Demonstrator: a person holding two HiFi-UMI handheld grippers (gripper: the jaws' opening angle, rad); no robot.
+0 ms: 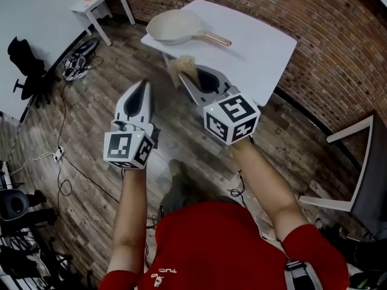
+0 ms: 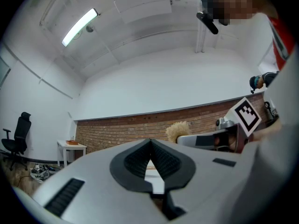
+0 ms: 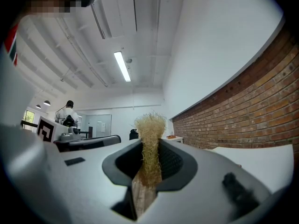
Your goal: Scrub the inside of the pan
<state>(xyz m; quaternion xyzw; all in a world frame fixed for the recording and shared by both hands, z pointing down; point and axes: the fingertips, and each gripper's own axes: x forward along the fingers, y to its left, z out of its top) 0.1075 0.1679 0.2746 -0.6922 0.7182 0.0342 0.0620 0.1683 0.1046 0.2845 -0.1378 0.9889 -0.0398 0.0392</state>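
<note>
A cream pan (image 1: 172,26) with a wooden handle rests on the white table (image 1: 260,47), its inside facing up. My right gripper (image 1: 183,71) is shut on a tan fibrous scrubber (image 1: 183,65), held in front of the table's near edge, short of the pan. In the right gripper view the scrubber (image 3: 150,146) sticks up from between the closed jaws (image 3: 150,141). My left gripper (image 1: 143,88) hangs lower left over the floor, shut and empty; its jaws (image 2: 150,146) meet with nothing between them. The right gripper (image 2: 205,139) and scrubber (image 2: 176,130) show in the left gripper view.
A small white side table (image 1: 100,2) stands at the far left with an orange item on it. Cables (image 1: 77,65) and a black office chair (image 1: 27,65) sit on the wooden floor at left. A brick wall (image 1: 314,17) runs behind the table. A white chair frame (image 1: 357,162) stands right.
</note>
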